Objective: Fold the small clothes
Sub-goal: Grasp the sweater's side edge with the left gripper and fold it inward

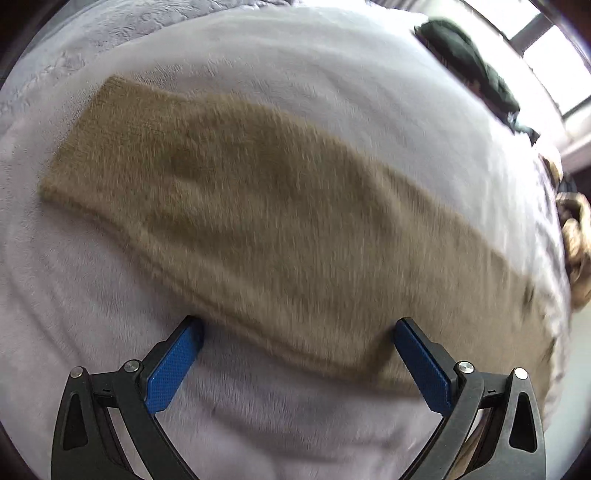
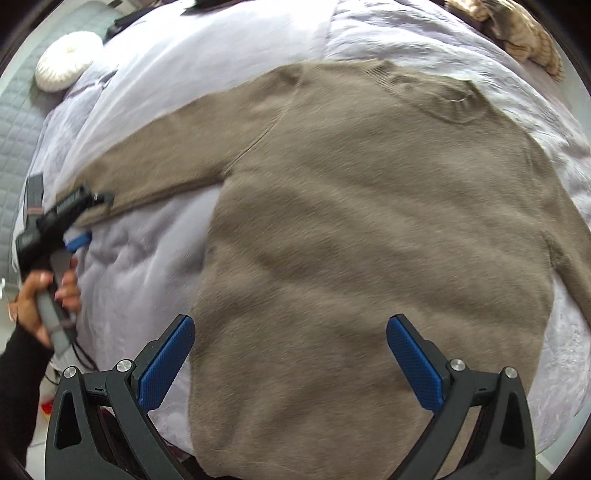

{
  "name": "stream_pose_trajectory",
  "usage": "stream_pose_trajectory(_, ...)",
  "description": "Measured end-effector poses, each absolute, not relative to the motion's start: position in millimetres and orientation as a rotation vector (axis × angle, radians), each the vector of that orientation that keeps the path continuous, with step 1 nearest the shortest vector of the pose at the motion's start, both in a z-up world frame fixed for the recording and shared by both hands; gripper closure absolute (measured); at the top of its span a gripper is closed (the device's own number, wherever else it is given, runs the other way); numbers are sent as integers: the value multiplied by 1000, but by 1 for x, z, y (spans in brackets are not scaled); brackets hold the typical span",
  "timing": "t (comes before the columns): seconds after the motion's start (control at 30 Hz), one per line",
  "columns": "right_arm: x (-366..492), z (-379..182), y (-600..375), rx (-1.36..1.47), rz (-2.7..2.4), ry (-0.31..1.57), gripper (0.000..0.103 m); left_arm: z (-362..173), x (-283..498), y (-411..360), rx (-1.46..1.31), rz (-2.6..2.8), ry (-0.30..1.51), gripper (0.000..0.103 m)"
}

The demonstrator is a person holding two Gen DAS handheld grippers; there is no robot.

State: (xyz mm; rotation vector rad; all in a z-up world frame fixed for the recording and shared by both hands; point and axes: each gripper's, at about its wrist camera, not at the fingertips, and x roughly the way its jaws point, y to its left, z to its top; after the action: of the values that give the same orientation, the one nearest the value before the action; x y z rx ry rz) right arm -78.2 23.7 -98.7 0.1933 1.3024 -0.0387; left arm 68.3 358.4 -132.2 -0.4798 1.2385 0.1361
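A tan fuzzy sweater (image 2: pixel 369 221) lies flat on a pale lilac bed cover, collar at the far side. Its left sleeve (image 1: pixel 258 206) stretches out sideways, cuff to the far left in the left wrist view. My left gripper (image 1: pixel 297 328) hovers open over the sleeve's near edge, blue pads wide apart and nothing between them. The same left gripper (image 2: pixel 88 221) shows in the right wrist view, held by a hand at the sleeve's cuff end. My right gripper (image 2: pixel 290 328) stands open above the sweater's lower body, holding nothing.
The lilac bed cover (image 2: pixel 147 277) spreads all around. A dark green garment (image 1: pixel 472 62) lies at the far right by a window. A beige patterned item (image 2: pixel 517 33) sits beyond the collar. A white round cushion (image 2: pixel 66 61) rests on a grey quilted mat (image 2: pixel 22 140) at the left.
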Motion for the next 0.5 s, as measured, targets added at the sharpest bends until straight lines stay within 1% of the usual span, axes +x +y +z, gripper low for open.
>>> stream_pose_trajectory(0.03,-80,-100,28,185,-37,1308,0,-129,68,360,-486,145,1198,9)
stream_pose_trajectory(0.07,-81,-100,32,180,-38,1311,0,-128,68,361,-490,152,1178,27)
stream_pose_trajectory(0.1,-83,-101,35,181,-38,1313,0,-127,68,362,-497,160,1168,49)
stream_pose_trajectory(0.13,-84,-100,36,184,-40,1316,0,-127,67,365,-516,164,1157,60)
stream_pose_trajectory(0.17,-84,-101,37,186,-43,1317,0,-127,66,367,-536,153,1147,84)
stream_pose_trajectory(0.2,-86,-100,38,190,-46,1317,0,-125,66,371,-565,131,1133,93)
stream_pose_trajectory(0.3,-89,-99,39,199,-53,1309,0,-114,61,372,-555,99,1070,94)
stream_pose_trajectory(0.43,-94,-95,36,209,-52,1299,0,-77,64,343,-442,17,985,94)
stream_pose_trajectory(0.5,-96,-94,33,214,-53,1297,0,-56,69,317,-383,-47,933,94)
